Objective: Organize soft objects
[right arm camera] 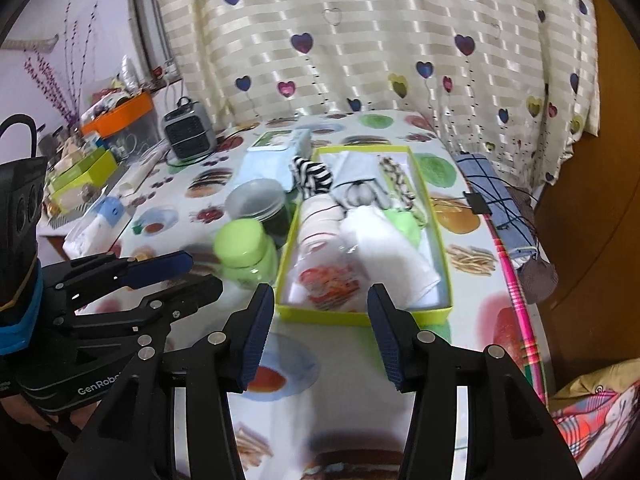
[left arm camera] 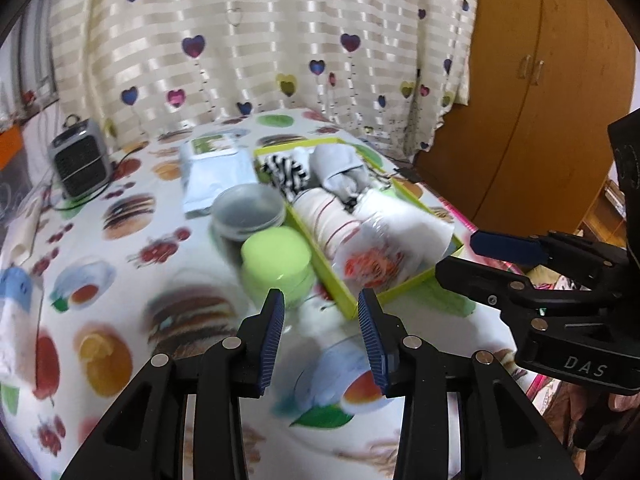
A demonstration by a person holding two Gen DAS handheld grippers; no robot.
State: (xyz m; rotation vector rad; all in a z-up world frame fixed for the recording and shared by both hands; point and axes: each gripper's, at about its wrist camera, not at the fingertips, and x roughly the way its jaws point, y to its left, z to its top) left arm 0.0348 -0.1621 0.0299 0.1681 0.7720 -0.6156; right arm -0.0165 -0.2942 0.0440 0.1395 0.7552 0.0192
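Both left gripper [left arm camera: 321,308] and right gripper [right arm camera: 321,304] hover wide and empty before the green tray [right arm camera: 427,196] of rolled cloths; looks near-finished, next pick unclear.

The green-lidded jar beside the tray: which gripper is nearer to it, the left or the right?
Left. The left gripper hovers open just in front of the green-lidded jar. The right gripper, also open, is in front of the yellow-green tray, to the jar's right.
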